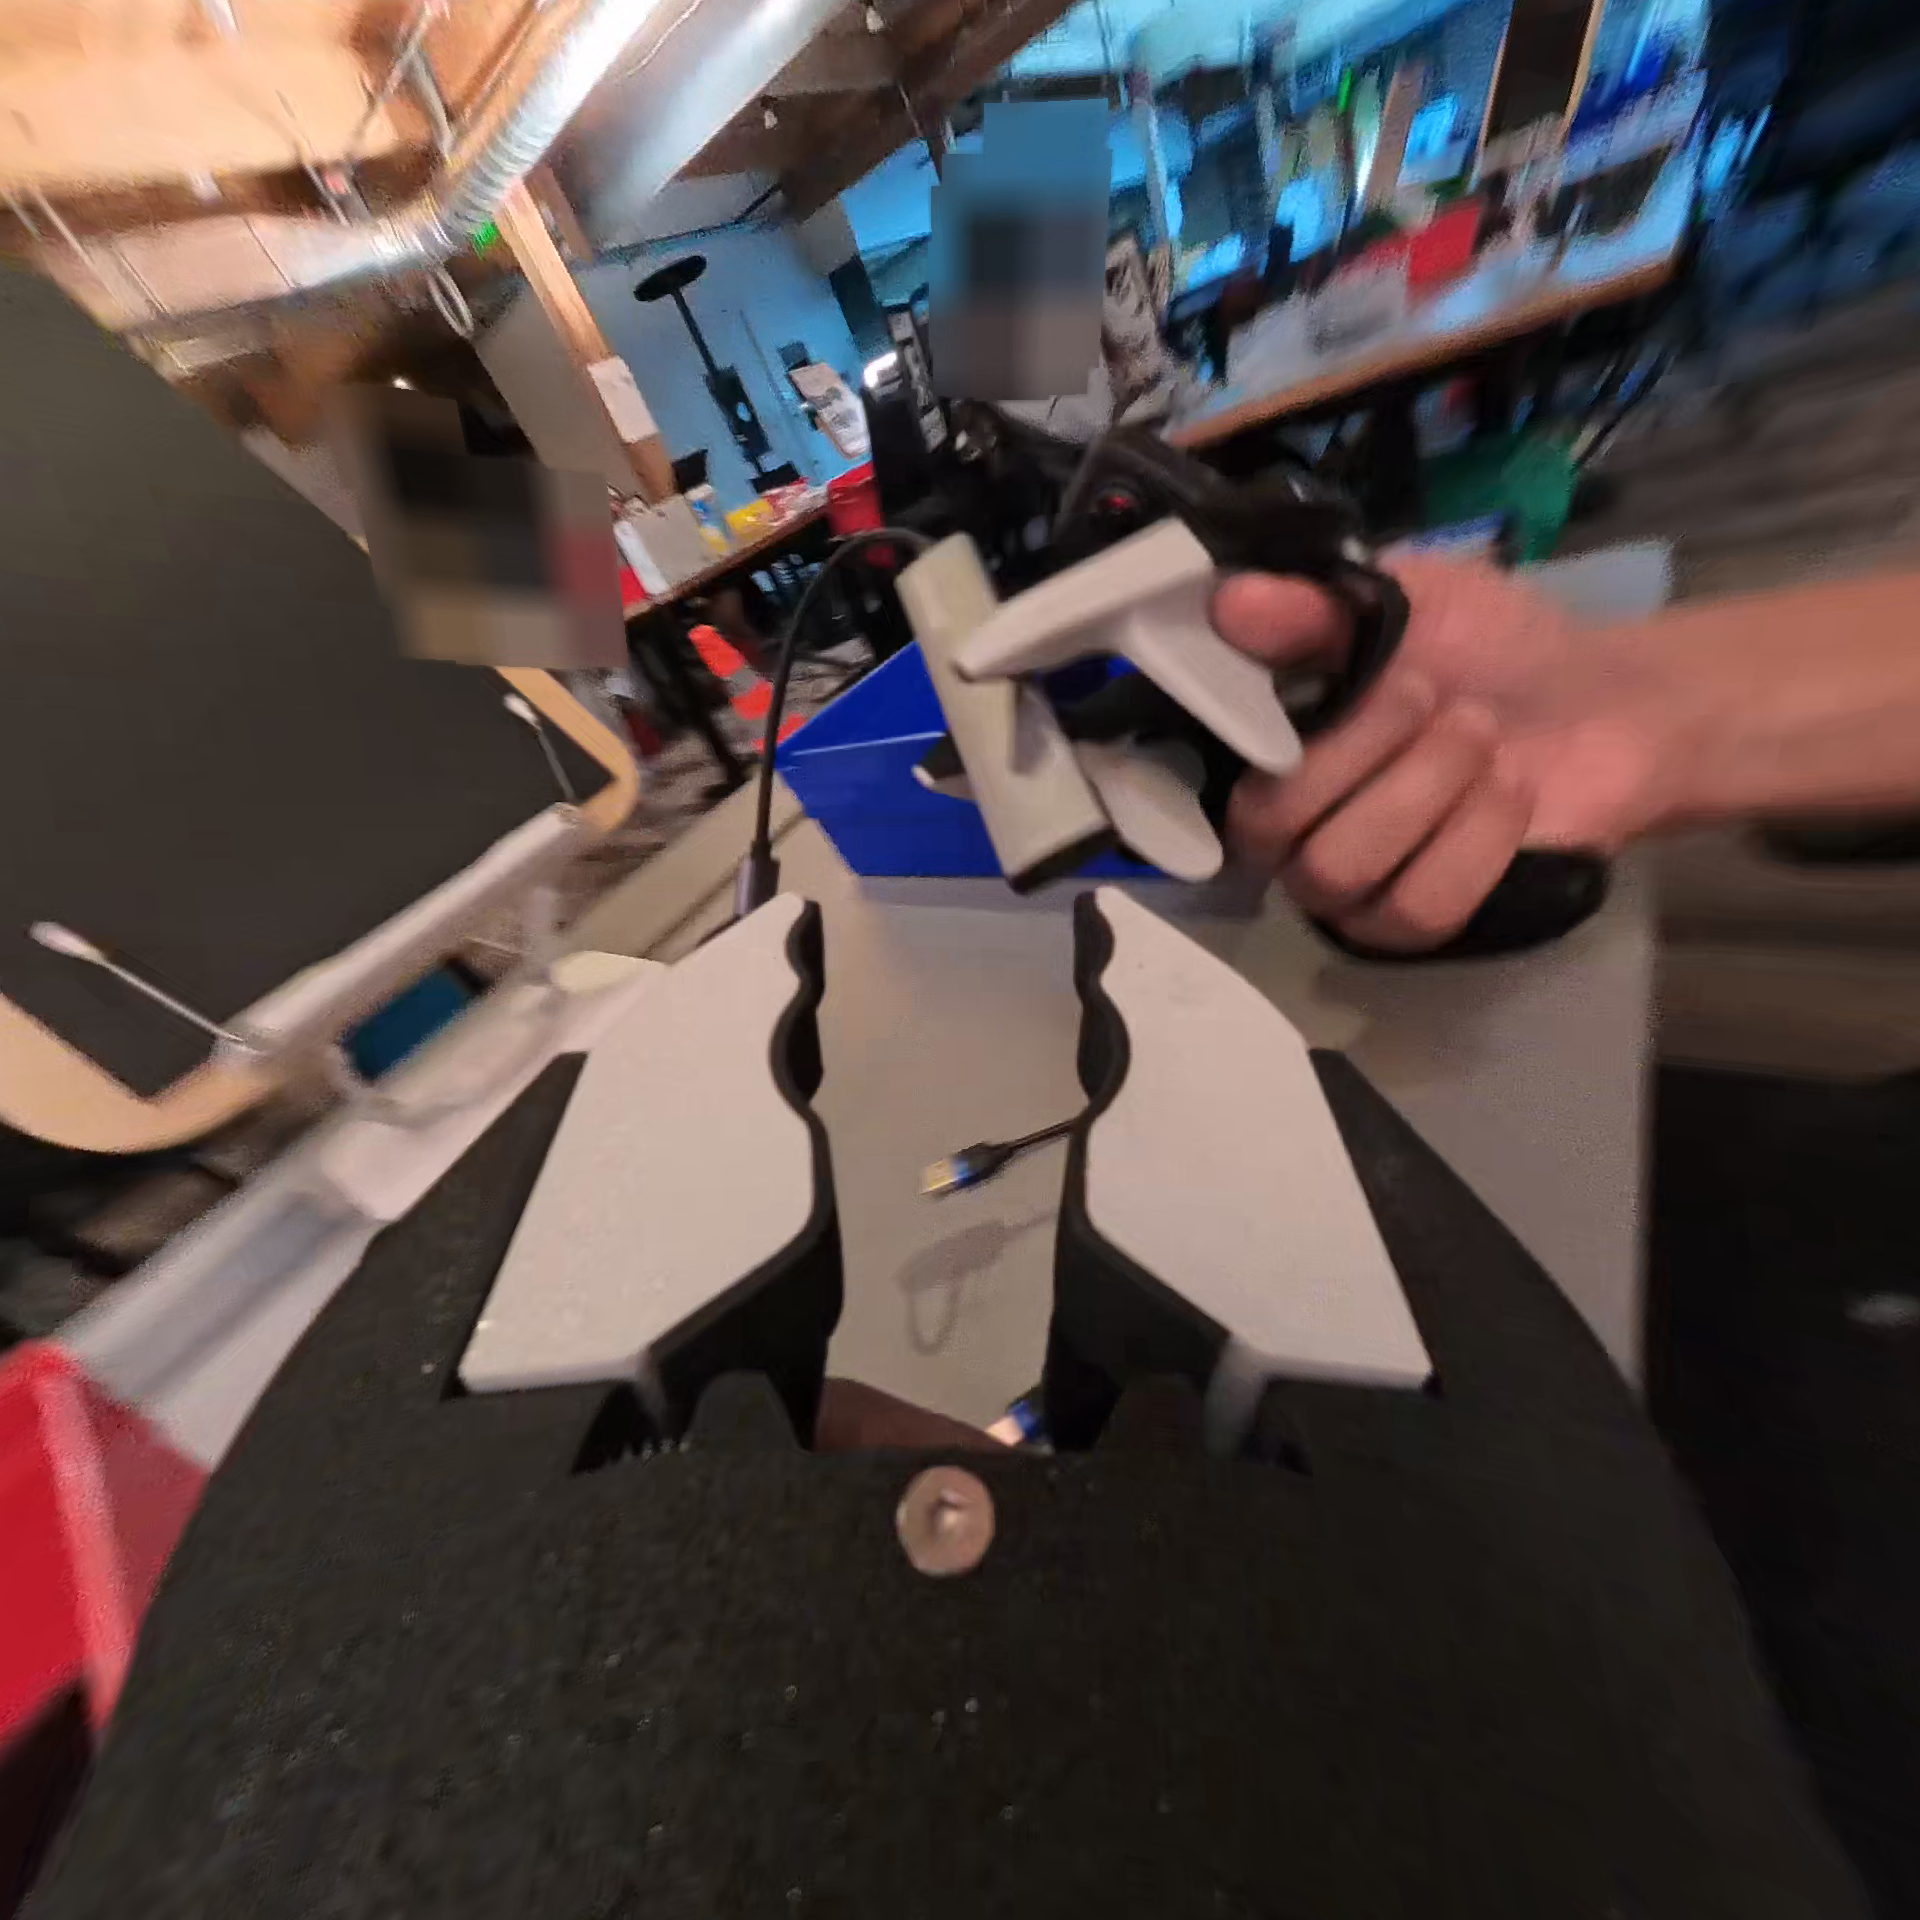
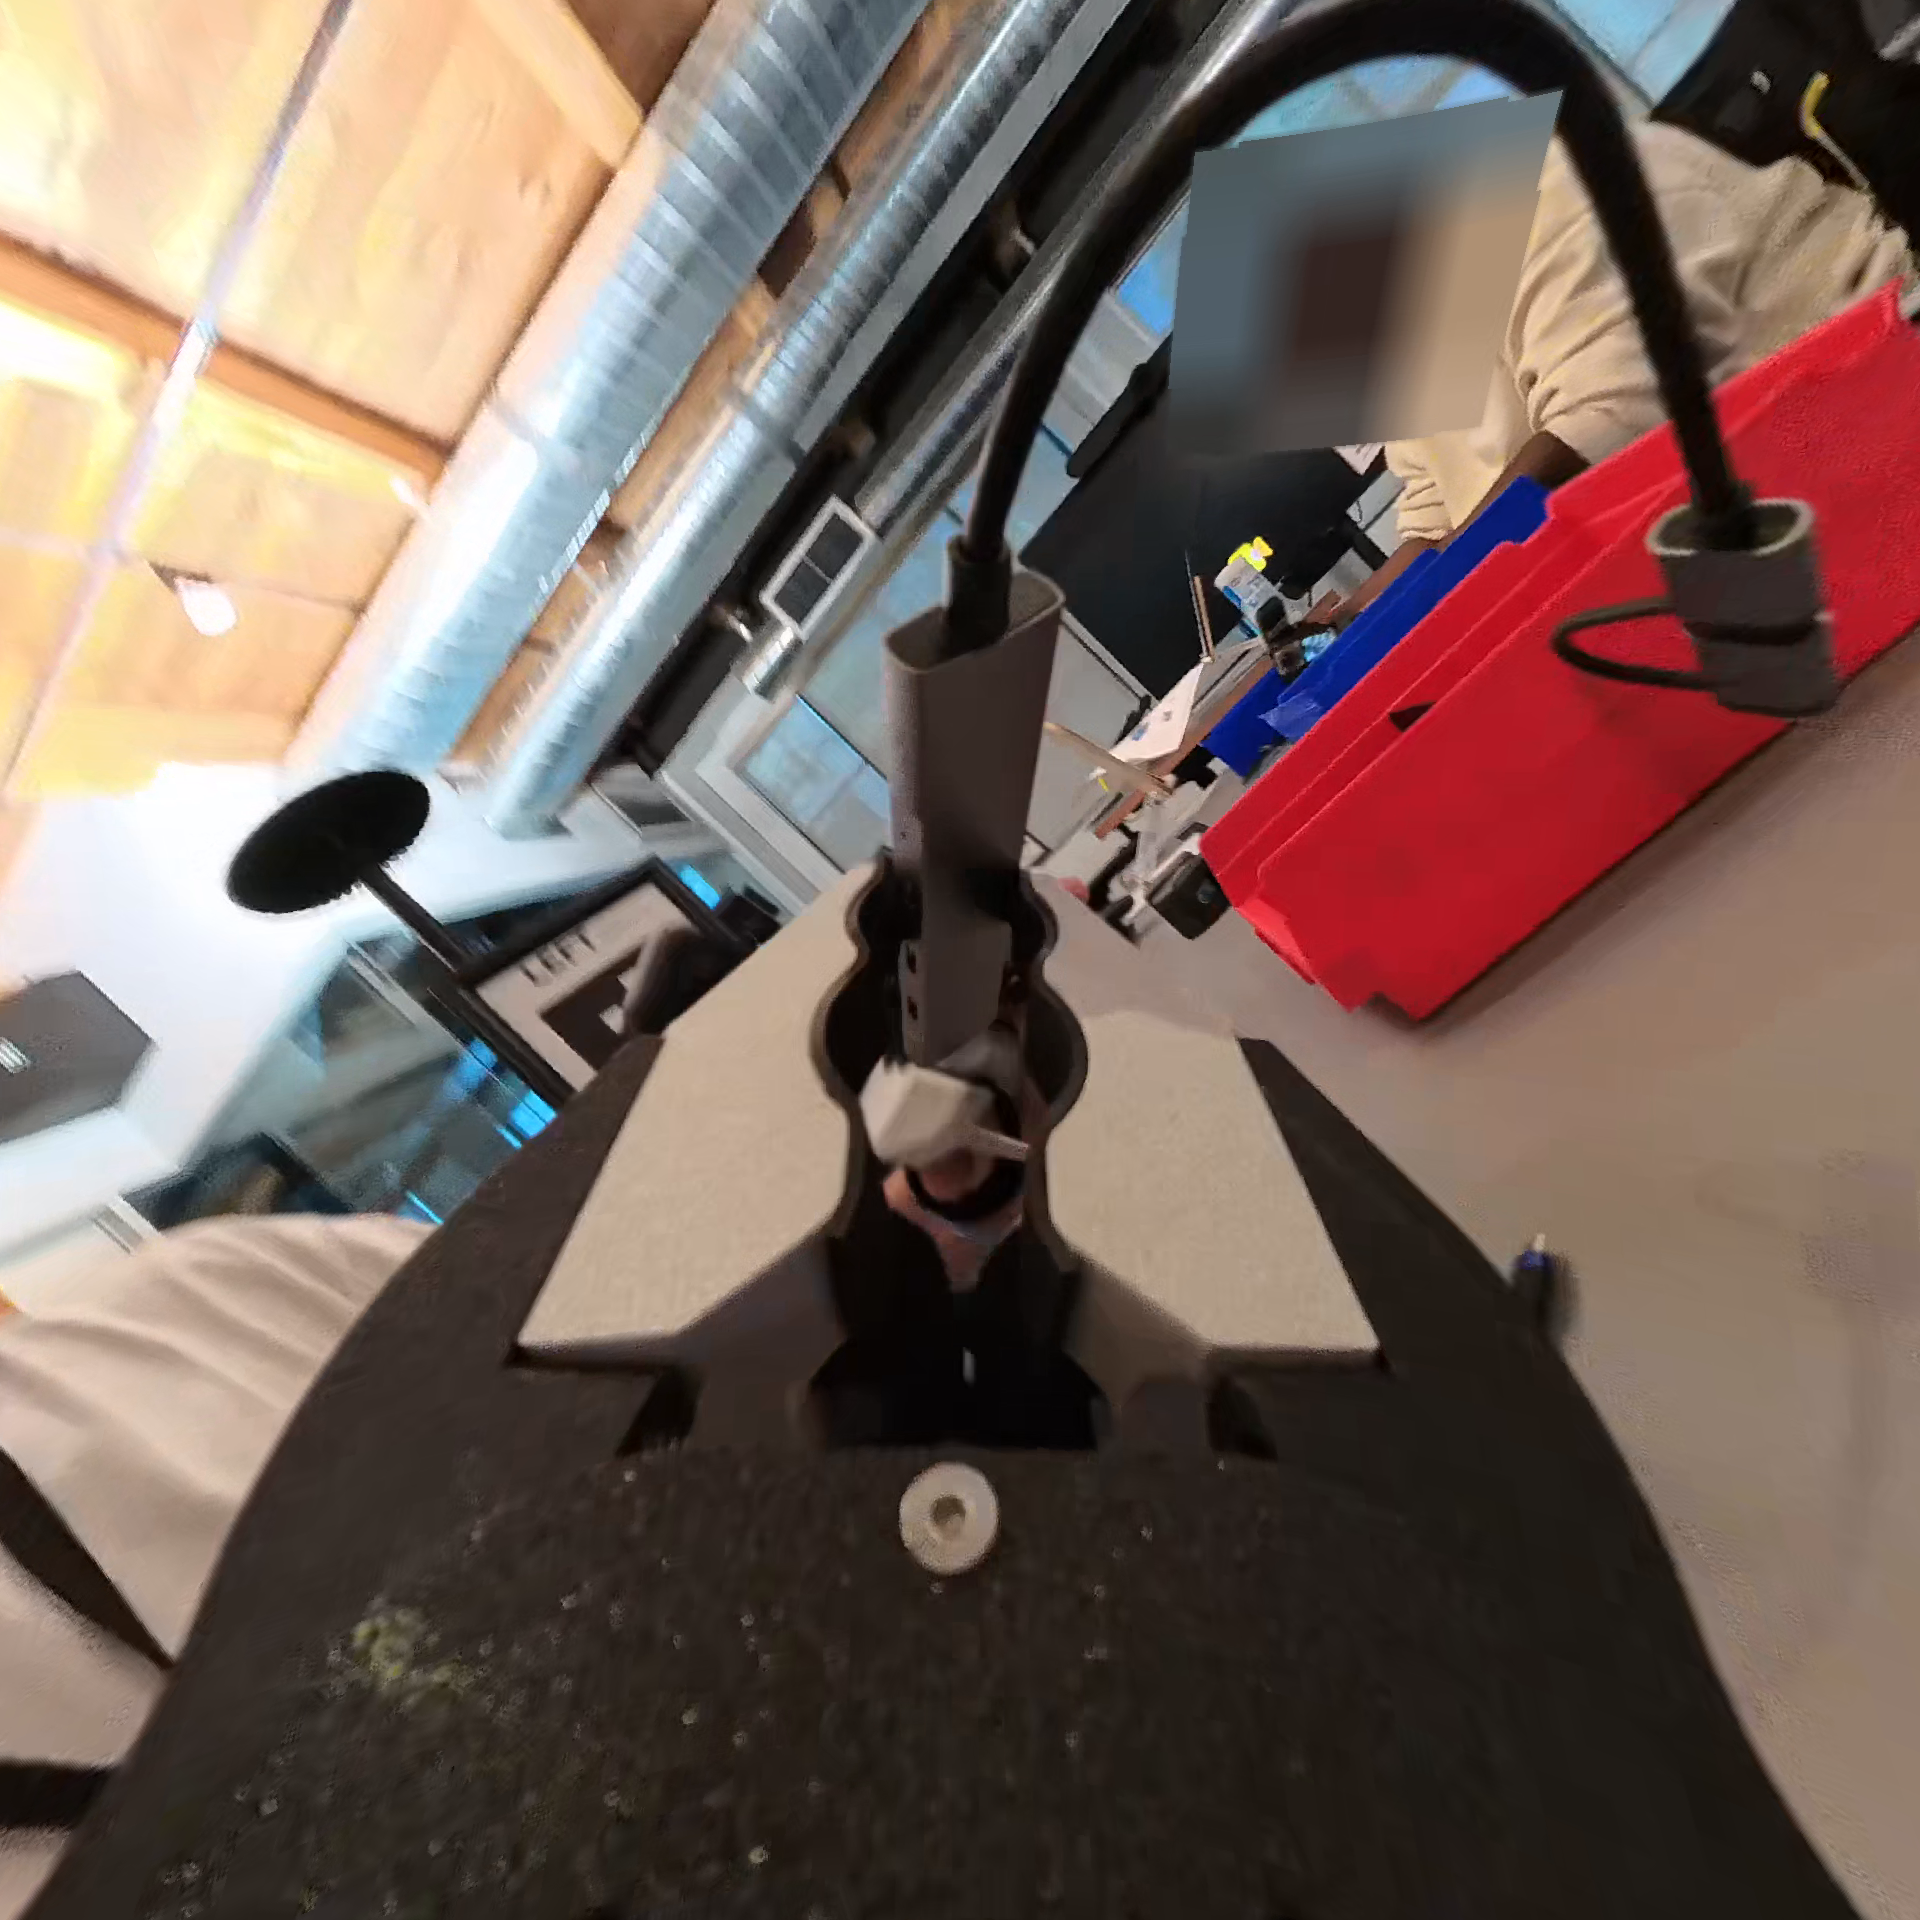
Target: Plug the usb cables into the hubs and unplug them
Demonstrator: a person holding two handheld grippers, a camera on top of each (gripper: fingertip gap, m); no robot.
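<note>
My right gripper (image 2: 951, 906) is shut on a flat grey hub (image 2: 966, 769) and holds it upright above the grey table (image 2: 1558, 1195). A thick black cable (image 2: 1226, 125) arcs from the hub's top over to a grey plug (image 2: 1745, 613) hanging at the right. In the left wrist view a hand holds that right gripper (image 1: 1081, 727) with the hub (image 1: 1029, 821) ahead and above; its cable (image 1: 774, 707) droops to the plug (image 1: 756, 875) near my left fingertip. My left gripper (image 1: 945, 935) is open and empty over the table (image 1: 1455, 1091). A thin cable with a blue plug (image 1: 956, 1174) lies between its fingers.
A blue bin (image 1: 873, 779) stands behind the hub. A red bin (image 1: 62, 1507) is at my lower left, and shows in the right wrist view (image 2: 1558, 779) with blue bins (image 2: 1351, 665) behind it. A black chair (image 1: 208, 727) is at the left. A seated person (image 2: 1662, 312) is beyond the bins.
</note>
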